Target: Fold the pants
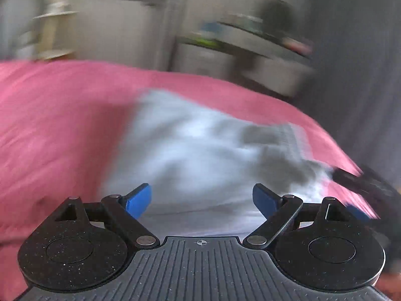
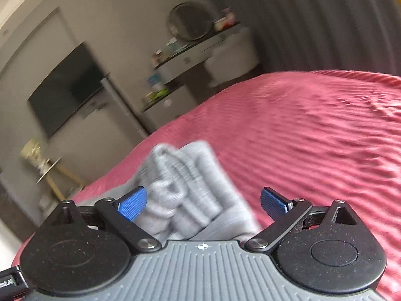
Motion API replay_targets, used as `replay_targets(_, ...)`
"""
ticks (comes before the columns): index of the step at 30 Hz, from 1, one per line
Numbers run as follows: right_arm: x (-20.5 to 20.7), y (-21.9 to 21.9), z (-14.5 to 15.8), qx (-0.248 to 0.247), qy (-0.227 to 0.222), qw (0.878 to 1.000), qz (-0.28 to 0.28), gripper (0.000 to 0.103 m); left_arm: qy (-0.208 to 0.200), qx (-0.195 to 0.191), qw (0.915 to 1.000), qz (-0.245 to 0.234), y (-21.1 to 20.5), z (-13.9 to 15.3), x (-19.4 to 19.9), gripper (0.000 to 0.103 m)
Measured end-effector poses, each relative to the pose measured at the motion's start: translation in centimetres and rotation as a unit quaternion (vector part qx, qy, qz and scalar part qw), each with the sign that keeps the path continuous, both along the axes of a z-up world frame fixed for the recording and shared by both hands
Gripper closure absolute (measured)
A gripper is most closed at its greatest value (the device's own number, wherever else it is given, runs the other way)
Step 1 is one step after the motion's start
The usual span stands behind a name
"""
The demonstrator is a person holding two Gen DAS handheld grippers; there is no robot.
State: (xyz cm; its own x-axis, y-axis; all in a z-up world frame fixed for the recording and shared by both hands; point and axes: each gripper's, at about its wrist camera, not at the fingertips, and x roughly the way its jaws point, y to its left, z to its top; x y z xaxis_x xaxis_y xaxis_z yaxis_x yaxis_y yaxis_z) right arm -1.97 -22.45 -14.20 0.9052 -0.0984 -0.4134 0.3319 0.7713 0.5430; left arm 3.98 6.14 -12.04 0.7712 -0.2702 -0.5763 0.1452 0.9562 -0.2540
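Light grey pants (image 1: 190, 150) lie on a pink ribbed bedspread (image 1: 57, 130), blurred in the left wrist view. My left gripper (image 1: 201, 200) hovers over their near part, open, with nothing pressed between its blue pads (image 1: 139, 200). In the right wrist view the pants (image 2: 180, 183) show a bunched ribbed band and folds just ahead of my right gripper (image 2: 203, 202). That gripper is open, its blue fingertips (image 2: 274, 203) wide apart above the cloth. A dark shape with a blue tip (image 1: 361, 188) at the pants' right edge looks like the other gripper.
The bedspread (image 2: 313, 138) stretches away to the right. Beyond the bed stand a wall-mounted dark screen (image 2: 67, 87), a dresser with small items (image 2: 175, 57), a round mirror (image 2: 189, 21), a small side table (image 2: 47, 168) and a grey curtain (image 2: 313, 20).
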Motion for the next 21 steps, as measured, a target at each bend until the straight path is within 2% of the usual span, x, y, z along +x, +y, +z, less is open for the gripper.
replay_targets(4,1.3,1.2,-0.4,0.038,0.014,0.998,0.038,0.006,0.065,-0.033,0.9957,0.057,3.9,-2.2,3.0,0.013)
replay_targets(6,2.1,1.7,-0.5,0.04,0.019,0.998,0.042,0.006,0.071,-0.059,0.993,0.073,5.5,-2.7,2.9,0.013)
replay_targets(10,4.4,1.8,-1.5,0.08,0.045,0.995,0.033,0.007,0.082,-0.057,0.9926,0.069,6.5,-3.5,3.4,0.013)
replay_targets(13,5.0,2.1,-1.9,0.111,0.038,0.993,0.007,0.02,0.085,-0.074,0.9913,0.069,7.1,-3.8,3.8,0.012)
replay_targets(14,5.2,2.2,-2.0,0.112,0.039,0.993,-0.002,0.03,0.088,-0.083,0.9902,0.069,7.5,-3.9,4.1,0.012)
replay_targets(15,5.4,2.1,-2.3,0.112,0.039,0.993,-0.003,0.032,0.09,-0.092,0.9891,0.07,7.5,-3.9,4.1,0.012)
replay_targets(19,5.2,1.8,-3.0,0.123,0.029,0.992,-0.002,0.029,0.1,-0.109,0.9861,0.075,7.9,-3.9,4.1,0.012)
replay_targets(21,5.3,1.7,-3.1,0.128,0.026,0.991,0.002,0.016,0.101,-0.102,0.9868,0.074,7.6,-3.8,4.1,0.012)
